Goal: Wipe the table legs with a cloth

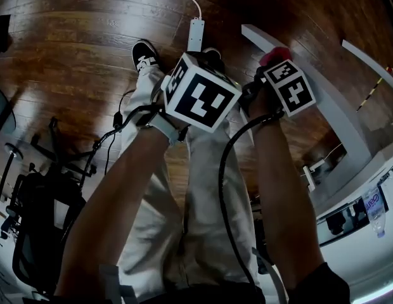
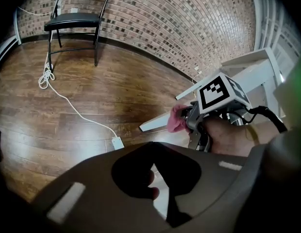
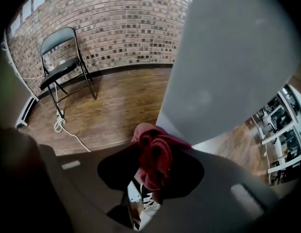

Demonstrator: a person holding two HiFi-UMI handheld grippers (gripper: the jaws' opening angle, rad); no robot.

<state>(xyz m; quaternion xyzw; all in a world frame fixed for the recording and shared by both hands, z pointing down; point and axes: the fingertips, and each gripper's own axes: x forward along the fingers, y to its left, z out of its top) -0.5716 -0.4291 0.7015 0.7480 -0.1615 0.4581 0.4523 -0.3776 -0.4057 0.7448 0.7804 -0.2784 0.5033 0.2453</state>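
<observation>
One red cloth (image 3: pixel 153 152), two grippers: your right gripper (image 3: pixel 150 178) pinches it just beside the white table leg (image 3: pixel 228 57); your left gripper (image 2: pixel 167 198), farther off, is pressed together, empty.

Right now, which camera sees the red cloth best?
The right gripper view. The red cloth is large and central, bunched in the right gripper's jaws beside the table leg. The left gripper view shows it small at that gripper's tip; the head view shows only a scrap past the marker cube.
</observation>
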